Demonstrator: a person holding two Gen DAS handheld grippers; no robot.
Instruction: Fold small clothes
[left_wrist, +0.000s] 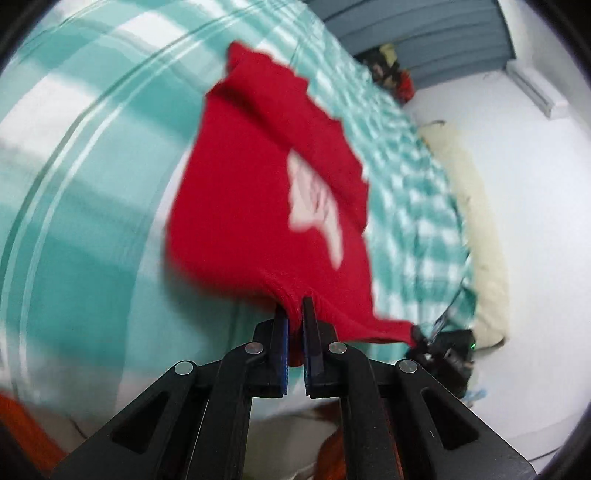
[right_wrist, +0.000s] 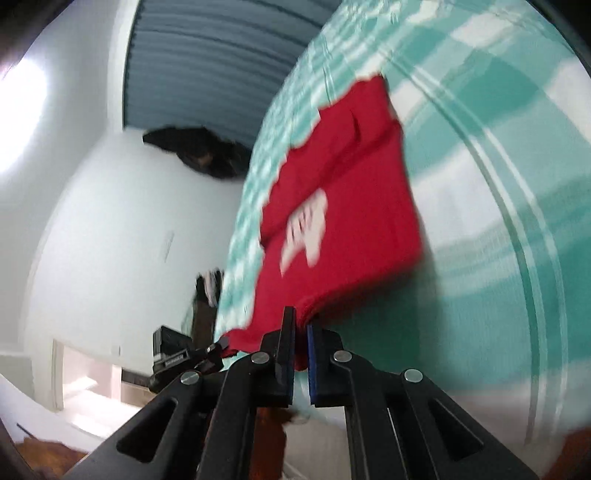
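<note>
Bright, soft light; heavy motion blur, fisheye-warped dark edges.

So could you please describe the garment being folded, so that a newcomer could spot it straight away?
Find the bed with the teal and white checked bedspread. On it lies a small red garment, its near edge pinched by both tongs. It is the only solid red piece on the spread, with a white print on its front.

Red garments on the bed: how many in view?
1. A red shirt with a white print lies on the teal checked sheet; its near edge is pinched in the left tongs and the right tongs. Others may lie out of frame.
</note>
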